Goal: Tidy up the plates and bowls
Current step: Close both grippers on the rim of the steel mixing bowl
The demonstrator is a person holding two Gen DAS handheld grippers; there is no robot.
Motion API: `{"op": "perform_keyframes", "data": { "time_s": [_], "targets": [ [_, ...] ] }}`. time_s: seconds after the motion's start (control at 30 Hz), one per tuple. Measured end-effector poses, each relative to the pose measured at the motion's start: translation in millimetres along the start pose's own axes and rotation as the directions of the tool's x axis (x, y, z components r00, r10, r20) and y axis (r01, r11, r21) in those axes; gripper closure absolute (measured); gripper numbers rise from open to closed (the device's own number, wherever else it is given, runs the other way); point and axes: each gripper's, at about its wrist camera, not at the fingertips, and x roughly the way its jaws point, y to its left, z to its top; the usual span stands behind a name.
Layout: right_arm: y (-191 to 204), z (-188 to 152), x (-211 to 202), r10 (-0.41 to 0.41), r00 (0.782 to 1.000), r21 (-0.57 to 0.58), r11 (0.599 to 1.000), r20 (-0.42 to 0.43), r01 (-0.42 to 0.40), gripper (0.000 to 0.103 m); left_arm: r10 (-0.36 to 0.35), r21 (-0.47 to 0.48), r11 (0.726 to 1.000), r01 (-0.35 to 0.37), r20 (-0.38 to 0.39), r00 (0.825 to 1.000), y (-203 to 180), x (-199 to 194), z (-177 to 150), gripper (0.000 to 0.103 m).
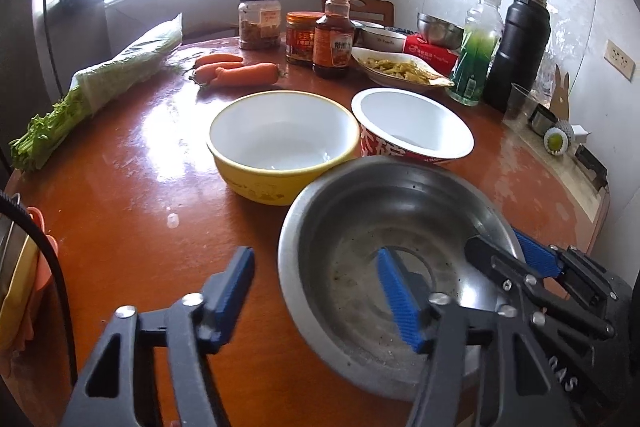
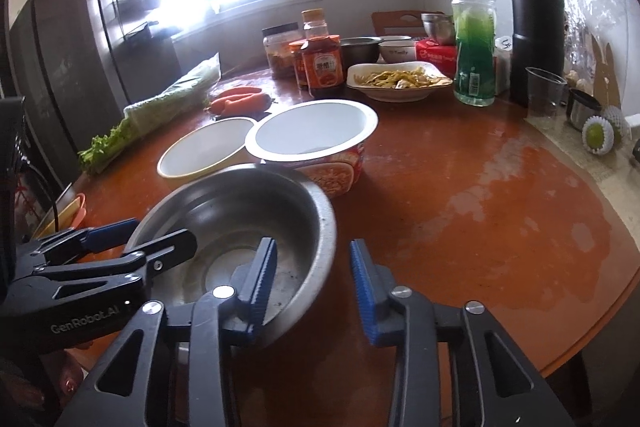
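- A round, dull stainless-steel bowl point(image 1: 360, 219) stands upright with its mouth facing up, at the near edge of the round, glossy red-brown table point(image 1: 132, 211). Being round, it has no long axis.
- The left gripper point(image 1: 320, 299) straddles the bowl's left rim, with one blue pad inside the basin and the other outside over the table. Its jaws stand fairly wide, and the outer pad is clear of the metal.
- The right gripper point(image 2: 314, 283) straddles the opposite rim. Its jaws are narrow, and from the left wrist camera its fingers sit tight on either side of the rim, gripping it.
- Just beyond the steel bowl a yellow bowl with a white inside point(image 1: 280, 151) and a red printed paper bowl with a white inside point(image 1: 412, 127) stand side by side, both mouth up.
- Farther back sits a white plate of yellowish food point(image 1: 400, 71), near the jars and bottles.
- Three orange carrots point(image 1: 236, 71) lie left of the jars.
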Motion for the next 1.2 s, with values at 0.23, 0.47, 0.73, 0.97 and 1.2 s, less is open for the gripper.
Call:
{"op": "perform_keyframes", "data": {
  "time_s": [0.23, 0.47, 0.73, 0.97, 1.2],
  "targets": [
    [6.1, -2.4, 0.3, -0.032, 0.999, -0.021, 0.999, -0.008, 0.032, 0.070, -0.015, 0.023, 1.000, 0.015, -0.004, 1.000, -2.6, 6.5, -6.1, 0.071],
    [13.8, -4.3, -2.8, -0.030, 0.999, -0.022, 0.999, -0.021, 0.030, 0.070, -0.038, 0.011, 0.999, 0.038, -0.004, 0.999, 9.3, -2.0, -12.2, 0.074],
    [41.6, -4.4, -11.4, -0.016, 1.000, -0.054, 0.998, -0.021, 0.015, 0.070, -0.043, -0.020, 0.999, 0.044, 0.024, 0.999, 34.4, -27.5, -19.8, 0.074],
    [75.3, -1.2, -19.7, 0.025, 1.000, -0.092, 0.995, -0.007, -0.026, 0.070, -0.005, -0.042, 0.999, 0.008, 0.068, 0.998, 62.3, -56.2, -25.5, 0.074],
    [96.7, -1.1, -15.3, 0.026, 0.999, -0.117, 0.993, -0.024, -0.029, 0.069, 0.008, -0.057, 0.998, -0.004, 0.077, 0.997, 79.8, -62.5, -27.3, 0.074]
  ]
}}
